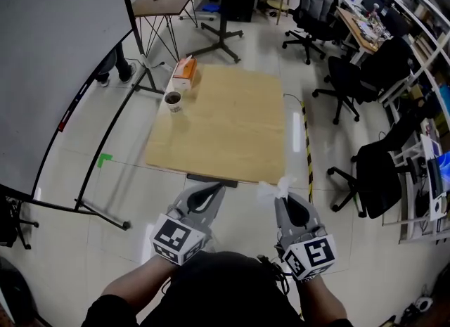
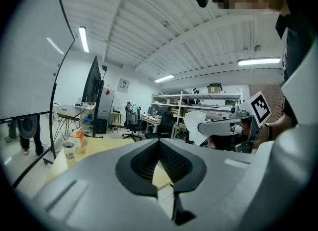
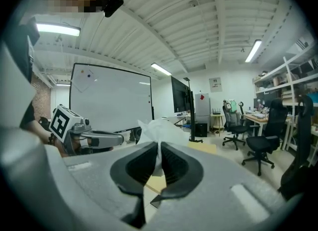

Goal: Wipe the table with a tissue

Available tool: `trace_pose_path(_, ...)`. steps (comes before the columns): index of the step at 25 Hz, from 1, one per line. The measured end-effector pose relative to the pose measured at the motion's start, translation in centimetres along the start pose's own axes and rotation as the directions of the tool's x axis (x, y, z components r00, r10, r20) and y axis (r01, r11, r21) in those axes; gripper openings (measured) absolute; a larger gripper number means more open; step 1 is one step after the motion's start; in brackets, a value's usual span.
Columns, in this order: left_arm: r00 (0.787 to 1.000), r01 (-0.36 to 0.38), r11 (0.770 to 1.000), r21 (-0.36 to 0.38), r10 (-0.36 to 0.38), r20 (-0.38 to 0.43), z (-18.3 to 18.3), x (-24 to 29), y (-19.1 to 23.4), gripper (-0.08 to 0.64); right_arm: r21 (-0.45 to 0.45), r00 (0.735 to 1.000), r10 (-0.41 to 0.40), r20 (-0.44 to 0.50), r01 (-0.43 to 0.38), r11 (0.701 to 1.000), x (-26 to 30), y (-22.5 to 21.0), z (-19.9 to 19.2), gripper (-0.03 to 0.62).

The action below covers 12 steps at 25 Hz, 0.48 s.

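A: Tissue (image 3: 158, 128) position?
B: Pinched between the closed jaws of right gripper (image 3: 159, 148), per right gripper view. Only a white tuft in head view, short of the table (image 1: 232, 129).
A: Left gripper (image 2: 159, 143)?
B: Closed, nothing held. Both side by side, pointing toward the table.

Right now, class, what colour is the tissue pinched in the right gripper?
White. The tissue shows best in the right gripper view.
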<state>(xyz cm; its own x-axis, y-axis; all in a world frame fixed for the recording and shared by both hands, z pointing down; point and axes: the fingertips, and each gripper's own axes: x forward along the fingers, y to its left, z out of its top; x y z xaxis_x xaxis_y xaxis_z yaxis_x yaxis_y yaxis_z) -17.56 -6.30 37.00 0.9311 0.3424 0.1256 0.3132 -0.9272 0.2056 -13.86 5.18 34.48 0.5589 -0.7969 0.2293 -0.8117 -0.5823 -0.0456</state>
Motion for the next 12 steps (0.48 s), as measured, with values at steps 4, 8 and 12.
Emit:
trace_pose_path(4,1.0,-0.014,1.0,-0.008,0.014,-0.013,0.0,1.7,1.6,0.017,-0.013,1.0,0.007,0.005,-0.007,1.0,2.2,-1.7,1.0,0.002)
trace_pose_path(8,0.999,-0.036,0.999,-0.007,0.036,-0.036,-0.2,4.1,2.2,0.017,-0.025,0.999,0.03,0.009,-0.03,0.999,4.0,-4.2,1.5,0.002)
trace_pose_path(12,0.995,-0.094,0.996,0.004,0.094,-0.046,-0.3,7.6,1.7,0.017,-0.014,0.996,0.083,0.013,-0.083,0.996,5.2,-8.4,1.2,0.002)
